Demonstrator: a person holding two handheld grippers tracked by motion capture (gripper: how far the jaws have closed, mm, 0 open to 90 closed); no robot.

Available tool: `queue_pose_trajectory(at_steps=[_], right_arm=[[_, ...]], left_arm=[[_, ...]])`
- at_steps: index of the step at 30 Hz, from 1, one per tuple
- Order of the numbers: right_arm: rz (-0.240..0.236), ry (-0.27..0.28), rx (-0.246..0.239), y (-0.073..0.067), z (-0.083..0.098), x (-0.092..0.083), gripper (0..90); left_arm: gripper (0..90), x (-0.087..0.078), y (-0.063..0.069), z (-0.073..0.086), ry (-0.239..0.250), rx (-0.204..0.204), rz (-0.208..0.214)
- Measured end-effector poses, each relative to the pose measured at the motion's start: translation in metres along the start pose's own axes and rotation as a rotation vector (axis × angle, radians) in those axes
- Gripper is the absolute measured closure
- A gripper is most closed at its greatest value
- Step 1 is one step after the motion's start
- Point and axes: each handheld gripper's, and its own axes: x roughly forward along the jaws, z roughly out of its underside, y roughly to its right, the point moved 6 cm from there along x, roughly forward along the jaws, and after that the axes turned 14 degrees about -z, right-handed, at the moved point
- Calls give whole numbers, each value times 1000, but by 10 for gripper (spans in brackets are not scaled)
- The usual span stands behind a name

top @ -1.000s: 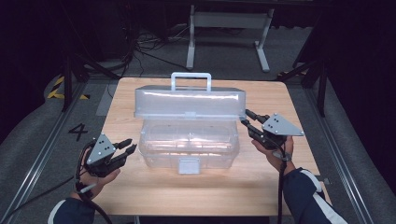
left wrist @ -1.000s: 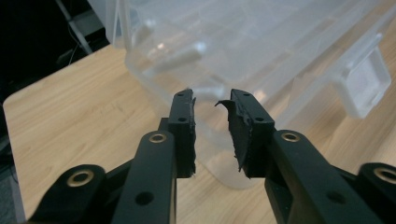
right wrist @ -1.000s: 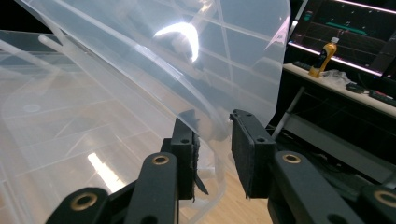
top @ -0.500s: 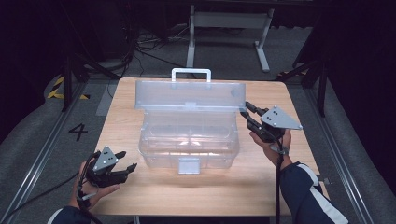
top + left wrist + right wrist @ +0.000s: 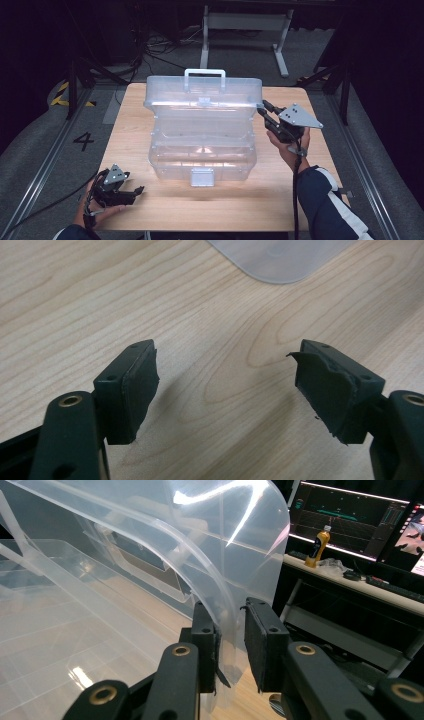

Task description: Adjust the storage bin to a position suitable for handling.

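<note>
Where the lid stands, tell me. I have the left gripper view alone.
Observer: The lid stands raised at the back of the box.
Operator: Say what holds it.
Observer: The right gripper is shut on the lid's right edge.
Operator: Now place my left gripper on the table.
Observer: The left gripper sits by the near left corner of the table, apart from the box. Its jaws have just been opening, with nothing between them.
</note>
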Motion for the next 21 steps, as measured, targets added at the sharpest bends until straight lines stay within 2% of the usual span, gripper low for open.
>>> queue_pose_trajectory(at_steps=[2, 5, 8, 9, 10, 11, 15, 21], right_arm=[[7, -2, -2, 2, -2, 2, 767], [22, -2, 2, 4, -4, 4, 773], [21, 7, 22, 8, -6, 7, 777], [22, 11, 28, 9, -7, 8, 778], [20, 13, 36, 10, -7, 8, 779], [18, 13, 45, 11, -7, 9, 780], [16, 20, 62, 14, -9, 11, 784], [22, 12, 44, 18, -11, 14, 796]], left_arm=[[255, 2, -1, 0, 5, 23, -11], [249, 3, 0, 1, 12, 9, 2], [240, 3, 1, 3, 22, -24, 16], [236, 4, 1, 4, 31, -19, 9], [225, 4, 2, 4, 42, -31, 7], [211, 4, 1, 5, 40, -16, 4], [198, 4, 1, 5, 42, -22, -2], [198, 4, 1, 5, 43, -22, -2]])
